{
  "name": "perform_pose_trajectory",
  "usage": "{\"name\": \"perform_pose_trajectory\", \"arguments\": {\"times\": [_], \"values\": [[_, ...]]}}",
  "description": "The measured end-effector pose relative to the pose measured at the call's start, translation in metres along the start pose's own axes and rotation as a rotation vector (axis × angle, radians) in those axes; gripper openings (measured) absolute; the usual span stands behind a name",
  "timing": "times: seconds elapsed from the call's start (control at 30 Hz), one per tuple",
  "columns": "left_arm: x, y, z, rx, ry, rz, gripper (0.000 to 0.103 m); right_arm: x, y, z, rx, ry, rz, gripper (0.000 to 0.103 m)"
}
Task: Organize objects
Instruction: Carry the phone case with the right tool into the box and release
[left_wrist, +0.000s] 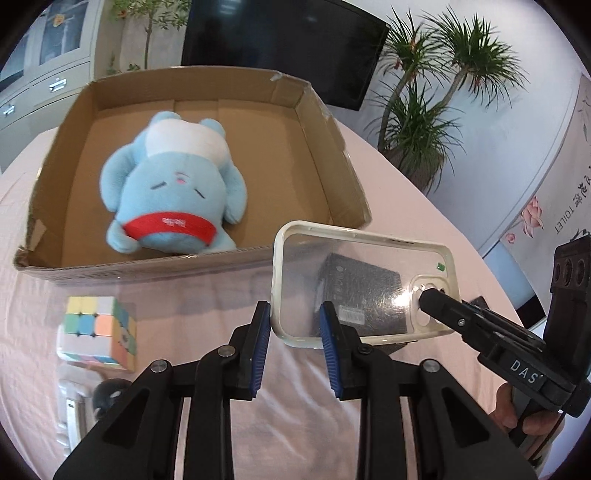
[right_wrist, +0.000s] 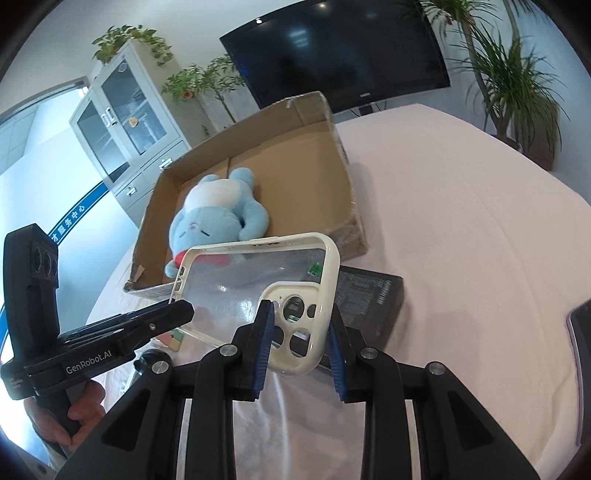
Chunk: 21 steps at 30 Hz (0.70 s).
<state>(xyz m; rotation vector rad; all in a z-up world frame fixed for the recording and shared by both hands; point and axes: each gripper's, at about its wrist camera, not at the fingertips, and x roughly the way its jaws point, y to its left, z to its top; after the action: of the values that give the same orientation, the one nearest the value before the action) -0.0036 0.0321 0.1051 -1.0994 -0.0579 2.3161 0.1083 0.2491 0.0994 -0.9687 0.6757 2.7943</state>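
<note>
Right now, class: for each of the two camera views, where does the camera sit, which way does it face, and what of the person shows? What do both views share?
Left wrist: sits on the left gripper, looking down across the table at the cardboard box holding the blue plush toy; the right gripper and a hand show.
Right wrist: sits on the right gripper, facing the same box; the left gripper and its hand show.
Shared: both grippers pinch the clear phone case, above the black box.
</note>
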Motion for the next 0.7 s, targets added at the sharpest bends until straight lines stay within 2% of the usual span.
{"name": "perform_pose_trajectory", "arguments": {"times": [0.33, 0.7], "values": [[-0.030, 0.028, 0.026, -0.045, -0.098, 0.038, 0.025, 0.007, 0.050, 0.033, -0.105, -0.040, 0.036, 0.025], [-0.049, 0.056, 0.080, -0.058, -0.182, 0.084, 0.025, 0.019, 0.096, 0.094, -0.211, -0.109, 0.083, 0.025]]}}
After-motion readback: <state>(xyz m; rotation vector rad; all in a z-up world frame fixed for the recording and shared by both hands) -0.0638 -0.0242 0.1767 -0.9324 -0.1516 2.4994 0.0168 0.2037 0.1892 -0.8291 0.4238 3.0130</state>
